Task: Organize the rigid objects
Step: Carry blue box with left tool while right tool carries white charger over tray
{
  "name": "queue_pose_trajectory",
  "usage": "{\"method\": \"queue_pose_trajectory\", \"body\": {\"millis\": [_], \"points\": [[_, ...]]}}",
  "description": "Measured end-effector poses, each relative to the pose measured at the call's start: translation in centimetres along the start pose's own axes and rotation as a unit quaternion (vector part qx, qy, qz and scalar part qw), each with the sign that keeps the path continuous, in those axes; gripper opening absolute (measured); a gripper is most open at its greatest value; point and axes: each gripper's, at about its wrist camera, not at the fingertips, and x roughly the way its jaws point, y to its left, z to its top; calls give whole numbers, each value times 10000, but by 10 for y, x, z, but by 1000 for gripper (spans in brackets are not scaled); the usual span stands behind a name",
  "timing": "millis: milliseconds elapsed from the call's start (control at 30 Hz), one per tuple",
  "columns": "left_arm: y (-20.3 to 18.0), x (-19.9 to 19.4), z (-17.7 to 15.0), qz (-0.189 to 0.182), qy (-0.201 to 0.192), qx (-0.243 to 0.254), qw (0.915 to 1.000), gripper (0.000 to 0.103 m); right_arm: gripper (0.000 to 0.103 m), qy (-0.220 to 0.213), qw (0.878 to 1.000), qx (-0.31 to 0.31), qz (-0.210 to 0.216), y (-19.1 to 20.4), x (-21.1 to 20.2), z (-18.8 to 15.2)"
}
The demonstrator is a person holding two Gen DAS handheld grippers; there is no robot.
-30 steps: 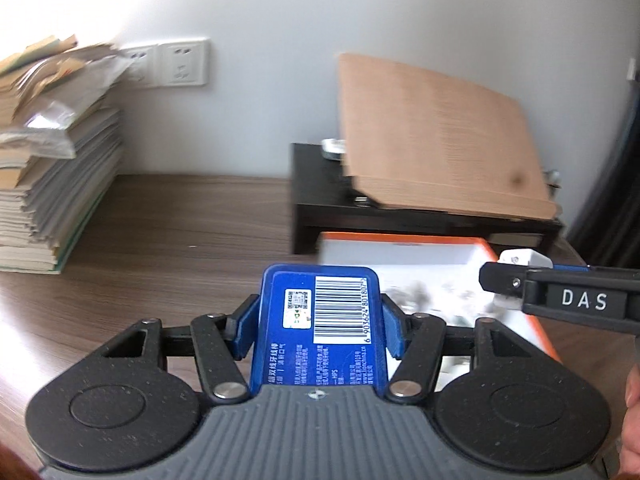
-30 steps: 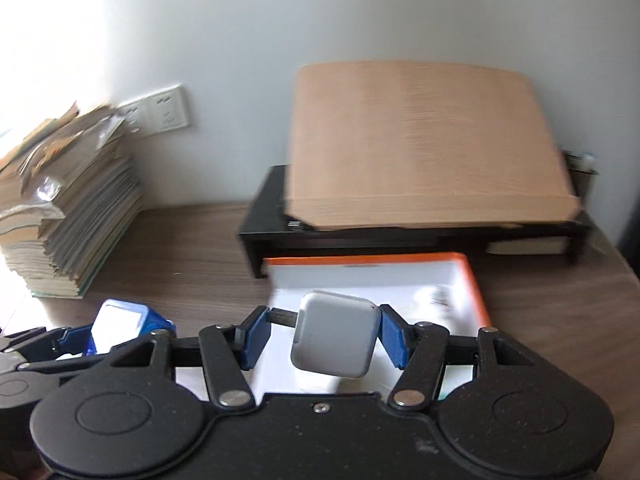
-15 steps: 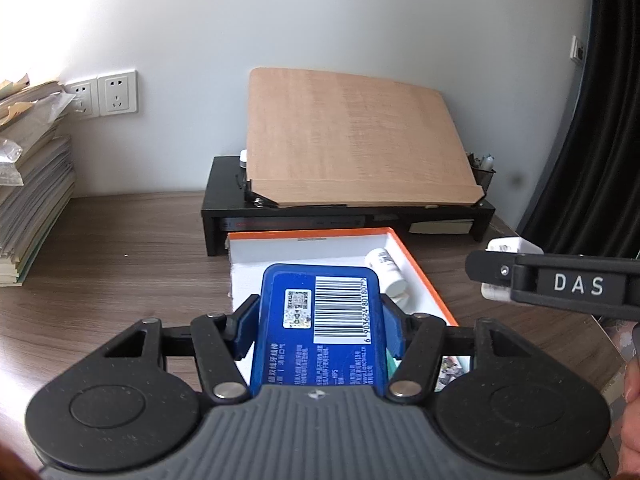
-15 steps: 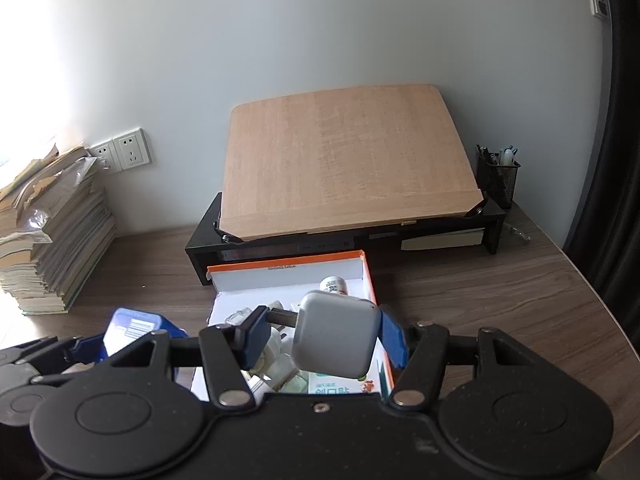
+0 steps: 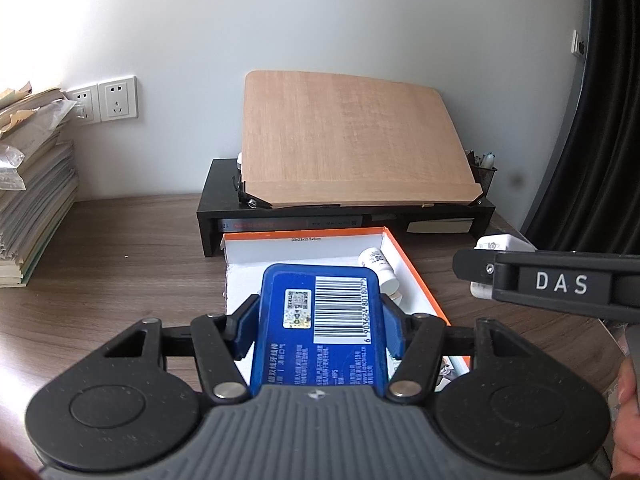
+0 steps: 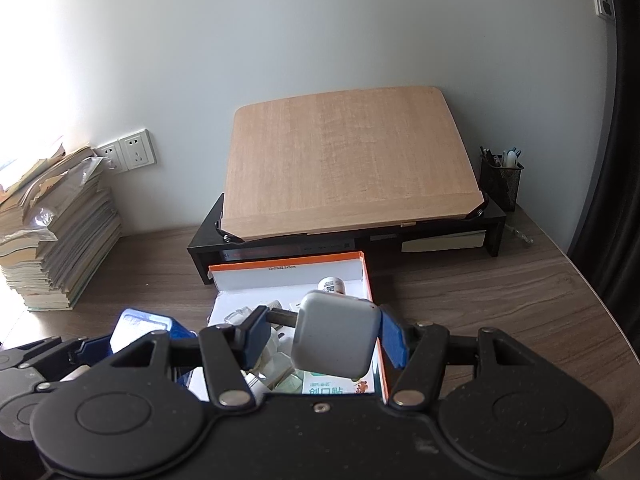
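Note:
My left gripper is shut on a blue box with a barcode and holds it above the near end of an orange-rimmed white box. My right gripper is shut on a white charger block, with an adapter pin to its left, over the same box. The box holds a white pill bottle, a plaster packet and several small items. The blue box shows at left in the right wrist view; the charger shows at right in the left wrist view.
A black monitor riser with a tilted wooden board stands behind the box. A stack of books and papers sits at the left by wall sockets. A mesh pen cup stands far right. A dark curtain hangs at right.
Both grippers have pulled back and risen with their objects held. The view now takes in the whole riser, board and box from farther away.

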Motion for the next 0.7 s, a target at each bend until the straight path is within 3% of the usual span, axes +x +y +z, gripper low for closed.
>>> {"method": "queue_pose_trajectory", "body": {"millis": [700], "points": [[15, 27, 11, 288, 73, -227, 9993, 61, 71, 179, 9997, -59, 135, -6, 29, 4]]}}
